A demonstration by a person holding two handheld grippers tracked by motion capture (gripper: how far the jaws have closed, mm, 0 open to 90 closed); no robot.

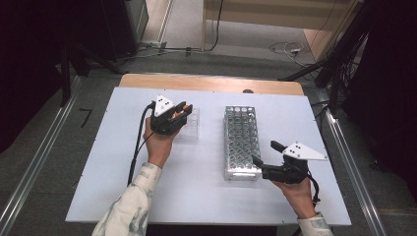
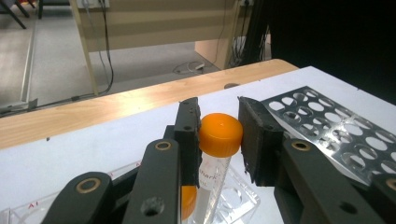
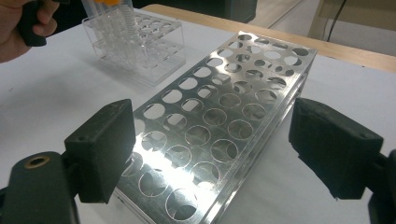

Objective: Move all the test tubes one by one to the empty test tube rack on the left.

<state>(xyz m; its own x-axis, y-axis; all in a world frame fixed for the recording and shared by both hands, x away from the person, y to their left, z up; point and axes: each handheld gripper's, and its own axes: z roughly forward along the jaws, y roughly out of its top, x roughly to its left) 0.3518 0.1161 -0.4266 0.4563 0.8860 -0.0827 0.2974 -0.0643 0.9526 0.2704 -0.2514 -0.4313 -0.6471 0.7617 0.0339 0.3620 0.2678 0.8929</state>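
Orange-capped tube (image 2: 219, 140) clamped between jaws of left hand-held gripper (image 1: 178, 114), upright over clear plastic rack (image 1: 191, 124) toward tabletop's (image 1: 123, 162) far left. Right hand-held gripper (image 1: 265, 155) gaping, empty, just beside metal rack's (image 1: 241, 140) near end, toward near right corner.

Tube (image 2: 219, 154) in clear rack (image 1: 191, 123), left of metal rack (image 1: 241, 142) on table (image 1: 196, 196).
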